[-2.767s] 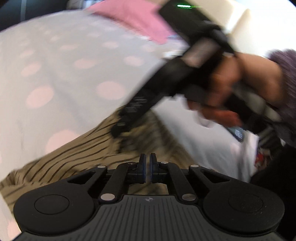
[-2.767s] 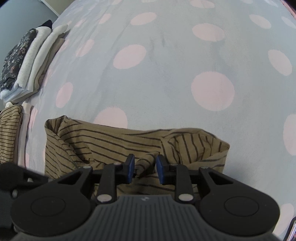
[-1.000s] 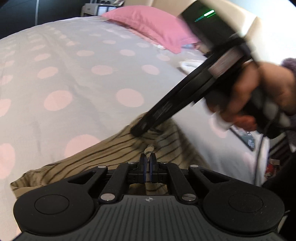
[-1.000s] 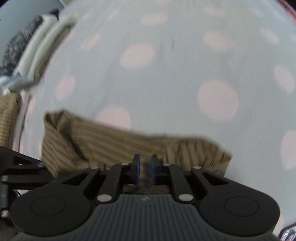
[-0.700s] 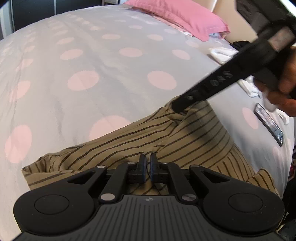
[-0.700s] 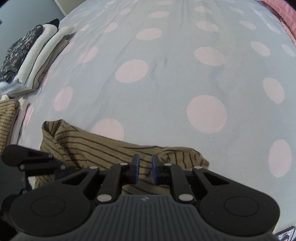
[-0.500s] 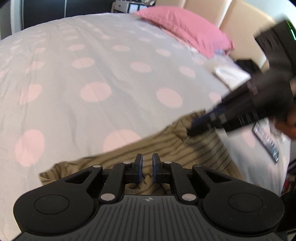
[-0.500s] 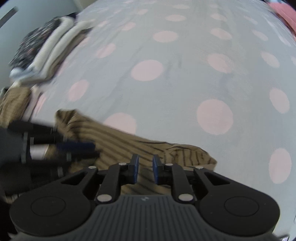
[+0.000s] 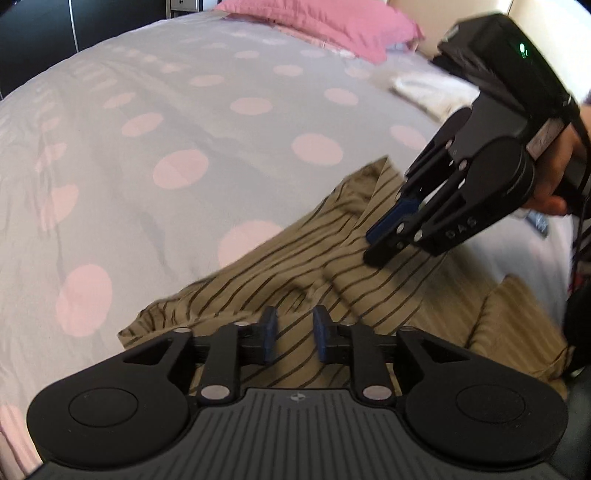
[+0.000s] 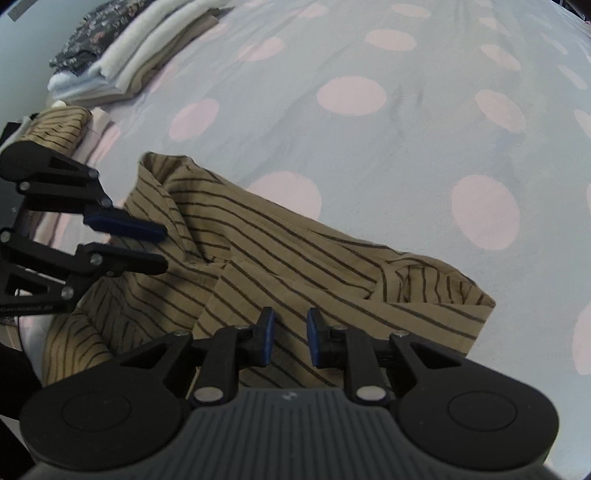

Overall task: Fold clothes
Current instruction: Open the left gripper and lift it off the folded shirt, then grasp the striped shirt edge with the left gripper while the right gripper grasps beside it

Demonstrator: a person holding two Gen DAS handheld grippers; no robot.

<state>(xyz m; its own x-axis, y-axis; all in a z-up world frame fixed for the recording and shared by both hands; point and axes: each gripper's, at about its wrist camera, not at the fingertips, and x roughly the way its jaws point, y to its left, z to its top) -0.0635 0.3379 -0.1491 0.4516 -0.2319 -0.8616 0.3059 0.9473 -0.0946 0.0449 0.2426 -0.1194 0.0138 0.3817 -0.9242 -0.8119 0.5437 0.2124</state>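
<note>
**Both grippers parted over a rumpled striped garment**

Nearest the person, the striped garment (image 10: 280, 266) lies bunched on the dotted bedspread (image 10: 369, 147), tan with thin dark lines, one corner doubled over at its right end and a raised peak at its left end. It is loosely gathered, not flat, and the folds cross each other. Whether it is being spread out for a fold or has just been laid over in one, the pictures do not settle.

As a judgement, good work here means taking the cloth by a single layer at an edge or corner, not a pinch of the heaped middle, and keeping the two holds well apart so the fabric pulls taut and the stripes run straight before any crease is set.

The right gripper (image 10: 289, 334) hovers low over the garment's near edge, its blue pads parted by a moderate gap, with nothing between them. The left gripper (image 10: 147, 245) hangs just beside the garment's raised left peak, fingers likewise apart and empty; whether its lower finger brushes the cloth I cannot tell. From the left wrist view, a hand (image 9: 557, 173) carries the right gripper.

Beyond the garment's left end lies another striped piece (image 10: 59, 125), and farther still a stack of folded clothes (image 10: 125, 55). Far beyond the garment, a pink pillow (image 9: 325, 26) sits at the bed's head.
</note>
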